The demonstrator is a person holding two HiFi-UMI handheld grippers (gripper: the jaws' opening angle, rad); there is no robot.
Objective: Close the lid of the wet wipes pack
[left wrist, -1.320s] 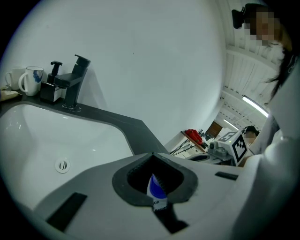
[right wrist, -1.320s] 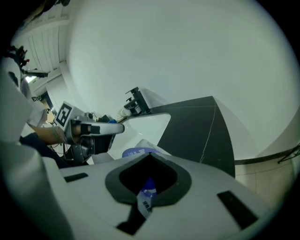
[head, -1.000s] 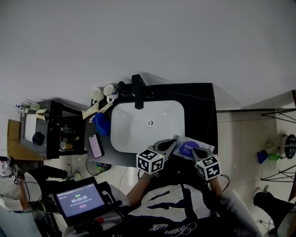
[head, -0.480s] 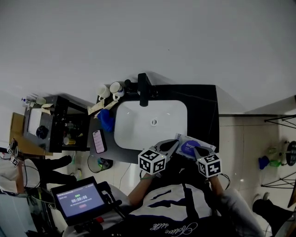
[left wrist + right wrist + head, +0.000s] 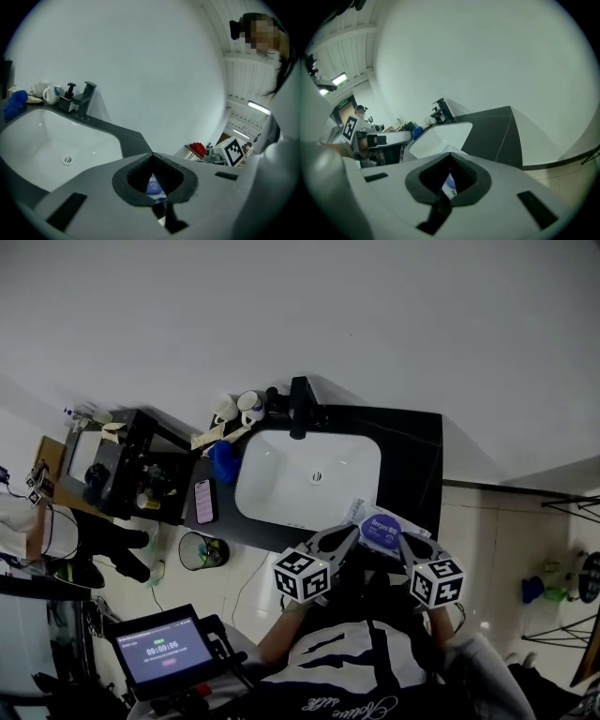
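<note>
The flat wet wipes pack with its round purple lid lies on the glossy black counter. The left gripper and the right gripper flank it, each with its jaws pressed together.

Open counter right of the sink; faucet and cups block the rear

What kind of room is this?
Probably a bathroom or washroom: there's a white sink, a black tap behind it, cups beside the tap, and a wipes pack on the counter.
</note>
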